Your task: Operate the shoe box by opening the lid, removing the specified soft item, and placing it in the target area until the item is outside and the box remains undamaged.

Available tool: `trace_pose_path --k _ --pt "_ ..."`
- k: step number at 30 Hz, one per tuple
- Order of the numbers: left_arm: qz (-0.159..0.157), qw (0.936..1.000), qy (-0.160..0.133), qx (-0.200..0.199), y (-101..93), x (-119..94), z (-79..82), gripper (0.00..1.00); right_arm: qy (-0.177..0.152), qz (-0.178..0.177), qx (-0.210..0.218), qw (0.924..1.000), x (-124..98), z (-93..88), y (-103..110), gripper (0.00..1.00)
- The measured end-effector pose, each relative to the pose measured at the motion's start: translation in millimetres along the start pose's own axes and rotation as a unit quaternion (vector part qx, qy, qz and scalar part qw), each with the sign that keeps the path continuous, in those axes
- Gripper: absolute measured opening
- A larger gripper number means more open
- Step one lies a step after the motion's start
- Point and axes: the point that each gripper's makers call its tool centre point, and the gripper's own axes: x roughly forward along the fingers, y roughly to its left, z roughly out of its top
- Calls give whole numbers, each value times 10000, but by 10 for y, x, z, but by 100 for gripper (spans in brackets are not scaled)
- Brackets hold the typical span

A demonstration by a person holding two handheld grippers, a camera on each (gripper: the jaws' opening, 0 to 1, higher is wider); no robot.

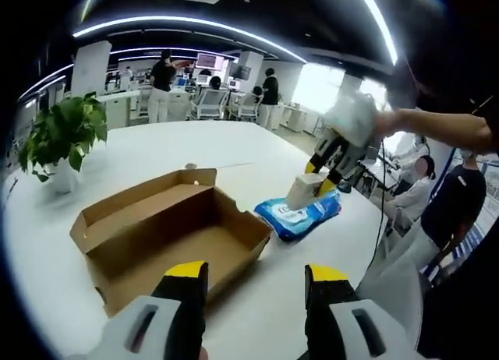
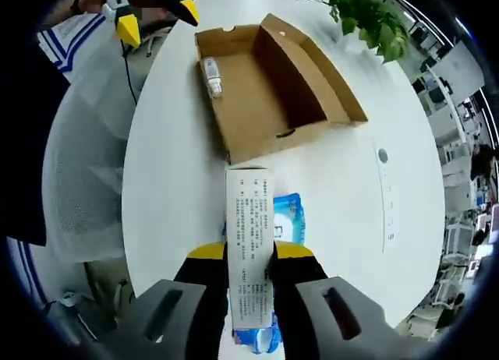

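- Step in hand, as judged: the placing stage. The open brown cardboard shoe box (image 1: 175, 231) lies on the round white table (image 1: 257, 153) with its lid folded back, and no damage is apparent.
- Right gripper (image 2: 249, 255): jaws closed on a slim white printed carton (image 2: 249, 243), held just above the blue soft plastic wipes pack (image 2: 289, 212). In the left gripper view this pair sits at 3 o'clock from the box.
- Left gripper (image 1: 253, 278): jaws apart, holding nothing, near the box's front wall.
- Blue pack: outside the box, flat on the table, just beside the box's end.
- A small white packet (image 2: 210, 75) lies inside the box, at its 9 o'clock wall in the right gripper view.
- Next move, as judged: lower the carton, release it clear of the box.
- Writing: the carton bears dense lines of print, too small to read; the pack's lettering is partly hidden.
- A potted green plant (image 1: 58, 138) stands well apart.
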Motion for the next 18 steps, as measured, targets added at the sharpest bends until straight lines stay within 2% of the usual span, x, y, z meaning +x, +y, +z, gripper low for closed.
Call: trace_pose_path --k 7,11,15,18 --pt "-185 9997 70 152 -224 170 46 51 36 -82 479 9988 -80 -594 128 18" --pt "-215 9995 102 190 -315 239 46 51 53 -100 661 9977 -107 -861 178 18" --pt "-202 9995 121 191 -356 262 39 51 102 -112 756 9970 -137 -1100 198 18" --pt "-163 9996 138 169 -359 261 16 52 98 -144 826 9964 -177 -1194 201 18"
